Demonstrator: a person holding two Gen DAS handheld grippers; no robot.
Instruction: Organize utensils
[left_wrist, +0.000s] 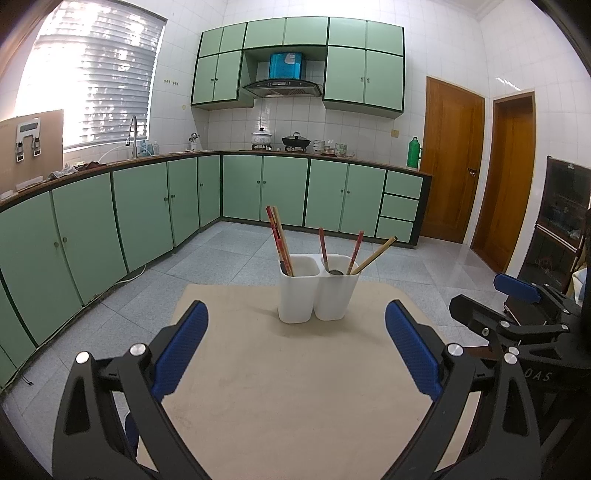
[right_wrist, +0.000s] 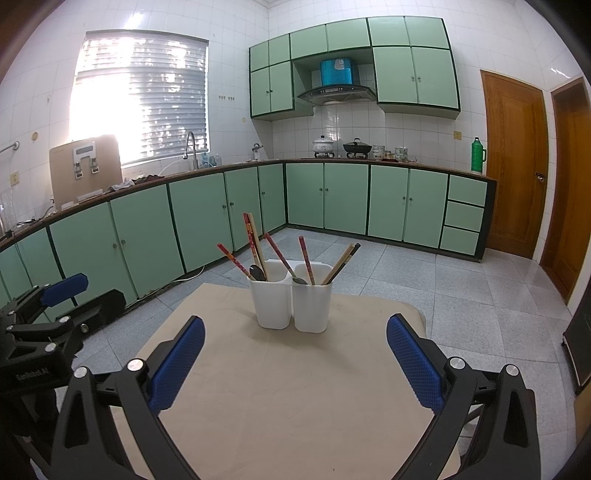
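Holder: white two-compartment utensil holder (left_wrist: 317, 291), upright at centre frame, on the far half of the beige table mat (left_wrist: 280, 387).
Contents: red and bamboo chopsticks (left_wrist: 279, 240) leaning in both cups; a dark spoon bowl (left_wrist: 335, 272) shows in the right cup.
Left gripper (left_wrist: 295, 343): lower foreground, jaws spread wide, nothing between the blue pads, well short of the holder.
Right gripper (right_wrist: 295, 354): likewise spread and empty, lower foreground of its own view, apart from the holder.
Handling, chopsticks: judged light, stiff and thin; lacquered red ones likely slick. Best pinched on the upper shaft, above the rim, and lifted along their lean.
Handling, holder: thin plastic, probably light enough to tip if a stick drags on the rim.
Handling, spoons: handles sit inside the cups, hard to reach; only bowls protrude.
Right view only: a second spoon (right_wrist: 258, 272) in the left cup, one more red stick leaning left, a dark-tipped stick at right.
Left view only: right gripper's side profile at right edge.
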